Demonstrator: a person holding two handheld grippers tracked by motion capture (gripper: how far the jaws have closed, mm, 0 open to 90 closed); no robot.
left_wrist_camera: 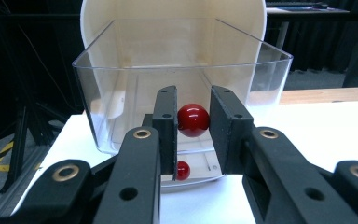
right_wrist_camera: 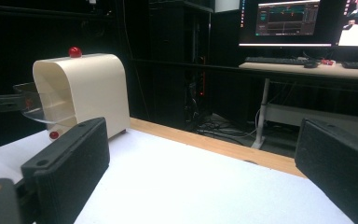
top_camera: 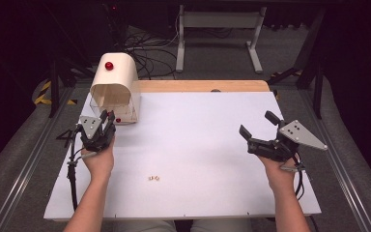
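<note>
The left gripper view shows, nearest the lens, the left gripper (left_wrist_camera: pixel 192 122) with its two black jaws clamped on the sides of a glossy red ball knob (left_wrist_camera: pixel 193 120) at the frame's centre. The knob sits on the front wall of a clear plastic drawer (left_wrist_camera: pixel 270 70), which is drawn partly out of a cream, arch-topped box (left_wrist_camera: pixel 242 23) in the upper half of the frame. A second, smaller red knob (left_wrist_camera: pixel 182 170) shows lower down, on the box's base below the drawer.

The step in hand appears to be working the drawer by its knob. The next move probably calls for a straight pull or push along the drawer's run, keeping the grip square so the round knob does not slip out.

The drawer's long axis runs from the box towards the camera, its open top facing up and its knobbed front pointing at the person.

In the high view, the right gripper (top_camera: pixel 258 129) hovers at the right of the white tabletop (top_camera: pixel 198 135), jaws wide apart and empty, well apart from the box at upper left.
</note>
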